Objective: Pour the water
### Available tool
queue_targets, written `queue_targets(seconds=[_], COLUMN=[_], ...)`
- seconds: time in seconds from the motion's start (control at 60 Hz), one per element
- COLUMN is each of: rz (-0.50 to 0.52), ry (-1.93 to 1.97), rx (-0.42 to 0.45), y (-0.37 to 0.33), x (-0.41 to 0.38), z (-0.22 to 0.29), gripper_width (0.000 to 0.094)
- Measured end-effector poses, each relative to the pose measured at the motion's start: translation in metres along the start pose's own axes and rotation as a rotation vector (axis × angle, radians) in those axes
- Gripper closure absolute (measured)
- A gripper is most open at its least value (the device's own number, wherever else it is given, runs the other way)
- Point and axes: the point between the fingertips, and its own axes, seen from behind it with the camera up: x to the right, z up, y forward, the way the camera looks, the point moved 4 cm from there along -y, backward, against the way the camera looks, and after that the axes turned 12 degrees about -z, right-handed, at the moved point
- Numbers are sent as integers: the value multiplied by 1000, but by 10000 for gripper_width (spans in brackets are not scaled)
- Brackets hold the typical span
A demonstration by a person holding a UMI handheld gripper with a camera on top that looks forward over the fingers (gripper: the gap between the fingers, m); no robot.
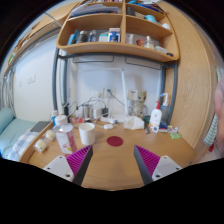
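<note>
1. two fingers of the gripper [113, 163] stand spread wide with nothing between them; the magenta pads [78, 160] face a bare stretch of the wooden table [115, 168].
2. the likeliest vessels for pouring are a white cup [87, 133] and a pink patterned cup [65, 138], both upright on the table, ahead of the left finger and a little outside it, near each other. whether either holds water cannot be seen.
3. by my judgement a cup like these is stiff and light, heavier if full, with a smooth wall that could slip; it is best taken around the middle of its side, kept level until over the target.
4. a white bottle with a red cap [155, 119] stands well beyond the right finger, near the wall; it may be the water source, but that is a guess.
5. a small dark red disc [115, 141] lies on the table ahead, between the lines of the two fingers.
</note>
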Motion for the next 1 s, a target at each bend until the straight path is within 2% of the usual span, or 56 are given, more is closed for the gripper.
queue_targets(seconds=[0.017, 0.15, 0.267, 0.3, 0.317, 0.7, 0.767, 0.817, 1.0], rz=[54, 152, 234, 245, 258, 292, 277, 284, 280], ry=[-25, -28, -54, -48, -49, -8, -12, -22, 10], rx=[-51, -85, -68, -56, -61, 34, 60, 73, 104], y=[-8, -12, -9, -4, 2, 62, 71, 75, 78], x=[4, -48, -104, -116, -112, -174, -179, -184, -187], z=[5, -30, -52, -52, -37, -16, -13, -13, -11], gripper_width=[77, 74, 83, 84, 85, 96, 192, 318, 406])
